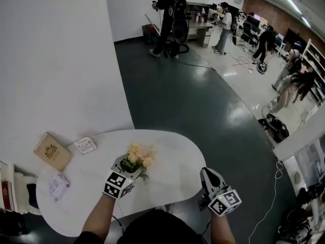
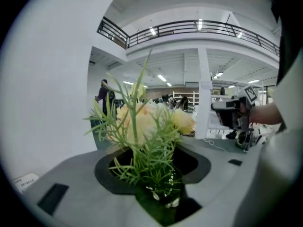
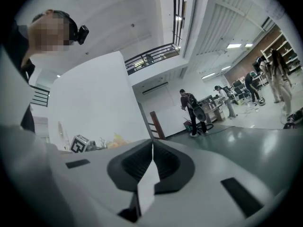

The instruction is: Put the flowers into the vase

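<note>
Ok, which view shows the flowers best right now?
Left gripper view: the flowers fill it, stems clamped in the left hand-held gripper. Head view shows only their tops from above; right gripper view, a tiny yellow speck.

The flowers (image 1: 138, 159) sit between the left gripper's (image 1: 130, 165) jaws, over the middle of the worktop (image 1: 172, 149). The right gripper (image 1: 207, 175) is at its right edge. Box (image 1: 52, 151), card (image 1: 85, 145) and packet (image 1: 58, 186) lie on its left part.
</note>
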Demonstrator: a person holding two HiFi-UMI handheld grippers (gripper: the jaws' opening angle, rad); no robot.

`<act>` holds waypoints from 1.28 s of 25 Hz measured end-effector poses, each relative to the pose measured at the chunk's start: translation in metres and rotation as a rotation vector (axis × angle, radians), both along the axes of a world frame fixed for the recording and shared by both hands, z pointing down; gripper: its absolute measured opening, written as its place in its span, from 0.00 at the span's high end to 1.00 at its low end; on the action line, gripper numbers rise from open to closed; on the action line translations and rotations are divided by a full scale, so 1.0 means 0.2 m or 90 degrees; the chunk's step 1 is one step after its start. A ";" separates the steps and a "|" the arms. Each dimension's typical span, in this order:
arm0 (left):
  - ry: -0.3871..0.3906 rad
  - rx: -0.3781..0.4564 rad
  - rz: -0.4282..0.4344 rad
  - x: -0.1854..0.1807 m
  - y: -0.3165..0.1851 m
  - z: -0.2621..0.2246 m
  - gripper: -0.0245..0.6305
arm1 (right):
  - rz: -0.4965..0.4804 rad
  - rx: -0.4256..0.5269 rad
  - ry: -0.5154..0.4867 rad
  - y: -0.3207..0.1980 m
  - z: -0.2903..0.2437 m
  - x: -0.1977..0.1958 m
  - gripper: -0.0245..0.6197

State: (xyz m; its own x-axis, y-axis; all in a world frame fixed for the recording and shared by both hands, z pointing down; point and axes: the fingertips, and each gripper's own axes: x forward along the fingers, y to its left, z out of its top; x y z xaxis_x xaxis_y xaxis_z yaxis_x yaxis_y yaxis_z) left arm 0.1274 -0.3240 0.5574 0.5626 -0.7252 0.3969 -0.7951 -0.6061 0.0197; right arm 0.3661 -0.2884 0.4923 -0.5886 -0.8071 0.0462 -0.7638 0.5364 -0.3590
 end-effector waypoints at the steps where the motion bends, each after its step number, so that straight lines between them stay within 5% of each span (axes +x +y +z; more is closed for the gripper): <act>1: 0.019 0.020 -0.013 -0.04 0.01 -0.06 0.63 | -0.016 0.006 0.001 -0.01 -0.02 -0.05 0.92; 6: 0.126 0.084 -0.091 -0.27 0.08 -0.30 0.63 | -0.090 0.030 0.001 -0.03 -0.10 -0.29 0.92; 10: 0.162 0.091 -0.166 -0.45 0.19 -0.37 0.63 | -0.160 0.016 -0.020 -0.04 -0.07 -0.48 0.92; 17: 0.130 0.110 -0.294 -0.75 0.44 -0.43 0.63 | -0.295 -0.008 -0.038 -0.09 -0.05 -0.84 0.92; 23: 0.127 0.143 -0.435 -1.10 0.79 -0.46 0.63 | -0.454 0.027 -0.037 -0.01 -0.14 -1.36 0.92; 32: 0.140 0.185 -0.543 -1.48 1.18 -0.51 0.63 | -0.566 0.048 -0.022 0.22 -0.18 -1.84 0.92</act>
State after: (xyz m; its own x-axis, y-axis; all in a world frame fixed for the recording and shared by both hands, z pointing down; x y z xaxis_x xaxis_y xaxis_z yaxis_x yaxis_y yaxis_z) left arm -0.1689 -0.0883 0.4563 -0.1660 -0.9827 0.0817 -0.9707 0.1774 0.1622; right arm -0.0027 -0.2438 0.4556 -0.9985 -0.0523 -0.0182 -0.0440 0.9482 -0.3147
